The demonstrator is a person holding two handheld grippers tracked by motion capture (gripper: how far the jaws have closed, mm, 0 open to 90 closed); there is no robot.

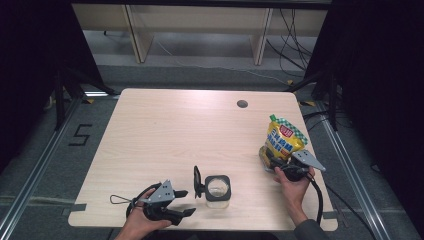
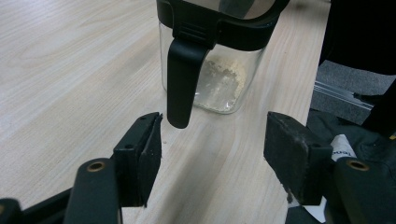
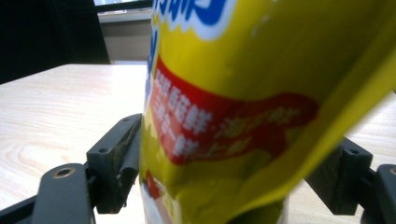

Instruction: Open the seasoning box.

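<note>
Pale wood table (image 1: 165, 135), grey floor (image 1: 200, 75), dark curtains (image 1: 30, 65)

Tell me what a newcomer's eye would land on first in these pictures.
The bright yellow pouch at the table's right side stands out first, gripped between the jaws of the right tool. Next comes the clear jar with a black rim near the front edge, its black lid swung up at its left. The left tool sits open just left of it, jaws empty.
</note>
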